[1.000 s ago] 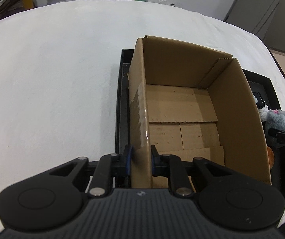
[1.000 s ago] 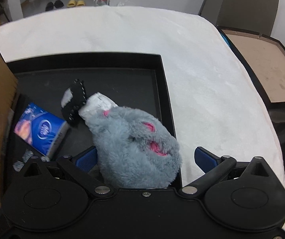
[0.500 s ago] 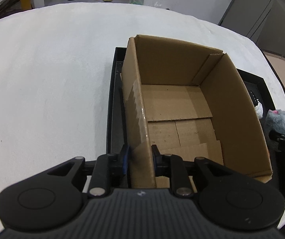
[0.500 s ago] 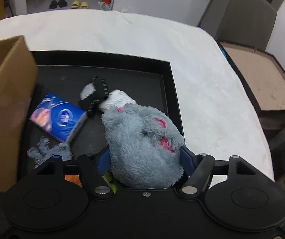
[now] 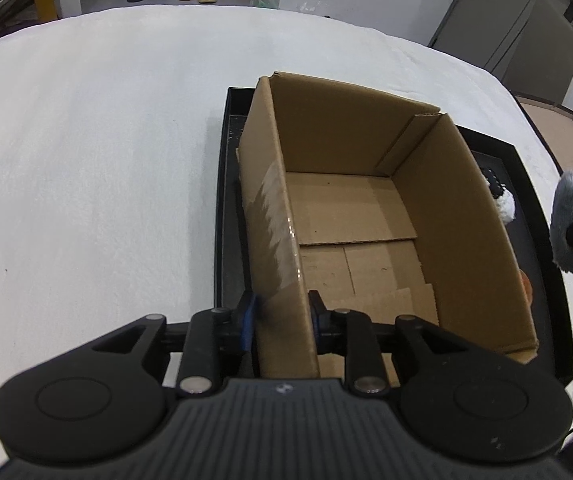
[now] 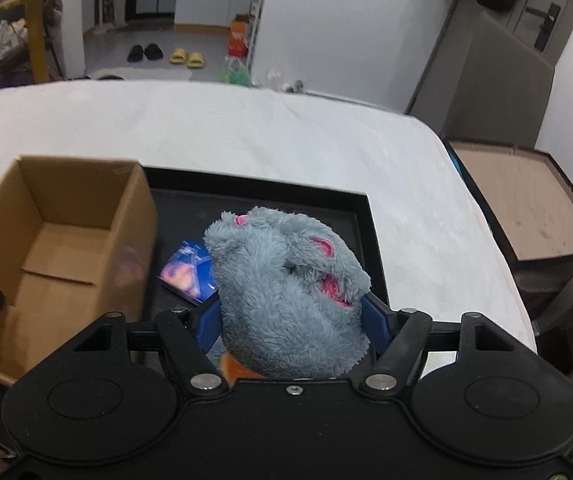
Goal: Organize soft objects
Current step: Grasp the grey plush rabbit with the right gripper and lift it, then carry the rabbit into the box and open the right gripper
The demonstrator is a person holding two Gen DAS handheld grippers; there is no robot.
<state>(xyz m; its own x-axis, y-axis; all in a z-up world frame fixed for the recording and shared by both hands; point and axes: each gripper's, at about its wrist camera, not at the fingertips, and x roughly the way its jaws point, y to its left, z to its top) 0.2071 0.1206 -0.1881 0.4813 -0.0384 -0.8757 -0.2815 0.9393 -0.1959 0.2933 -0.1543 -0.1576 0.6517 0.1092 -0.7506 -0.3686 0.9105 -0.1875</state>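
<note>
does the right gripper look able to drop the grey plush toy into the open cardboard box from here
Probably yes. The right gripper holds the grey plush toy lifted above the black tray, and the open cardboard box beside it has nothing over its top; only the left gripper sits on one wall.

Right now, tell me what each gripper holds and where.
Left gripper, fingers opening: the cardboard box, by its near side wall. Right gripper: the grey plush toy, around its body.
</note>
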